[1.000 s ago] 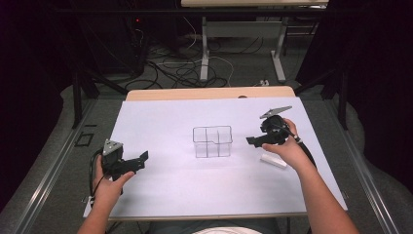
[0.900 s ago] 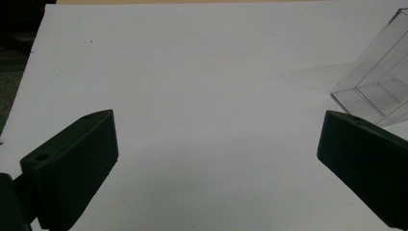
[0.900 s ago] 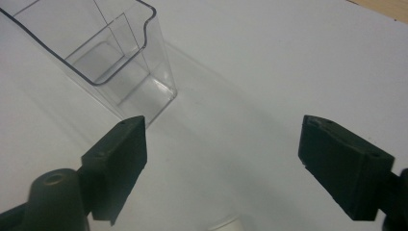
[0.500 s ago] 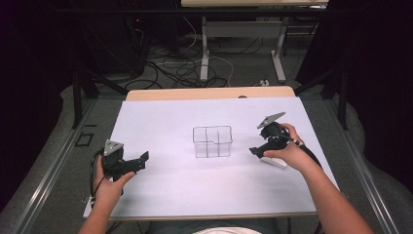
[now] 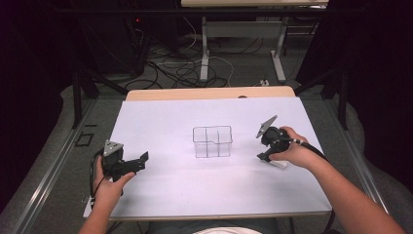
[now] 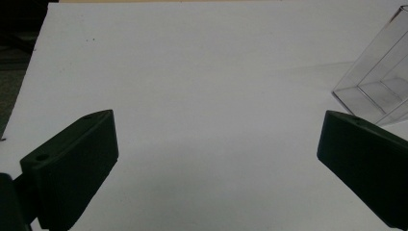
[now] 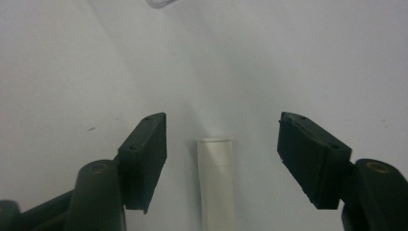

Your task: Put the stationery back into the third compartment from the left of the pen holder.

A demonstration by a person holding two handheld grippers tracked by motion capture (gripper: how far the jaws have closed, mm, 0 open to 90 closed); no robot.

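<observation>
**Closing on the white tube: centre first, then squeeze**

The right gripper point(image 7: 222, 144) is tipped down over a white tube point(image 7: 216, 183) that lies flat on the table point(image 5: 165, 122), right of the clear box point(image 5: 212, 142) and near the right edge. Its jaws have just been closing, but they are not on the tube: in the right gripper view a gap shows on both sides, narrower at the left jaw, wider at the right.

To do this well, I would shift the gripper slightly toward the wide-gap side so both pads meet the tube together; otherwise the first pad may roll it away. The tube runs along the jaws' line of sight, so they close across its width, which suits a round body. Lower until the pads bracket its middle height, not its top, then close gently; a smooth tube can squirt out under a hard pinch.

The left gripper point(image 5: 127, 165) rests at the near left with jaws wide apart and nothing between them, well away from the box.
</observation>
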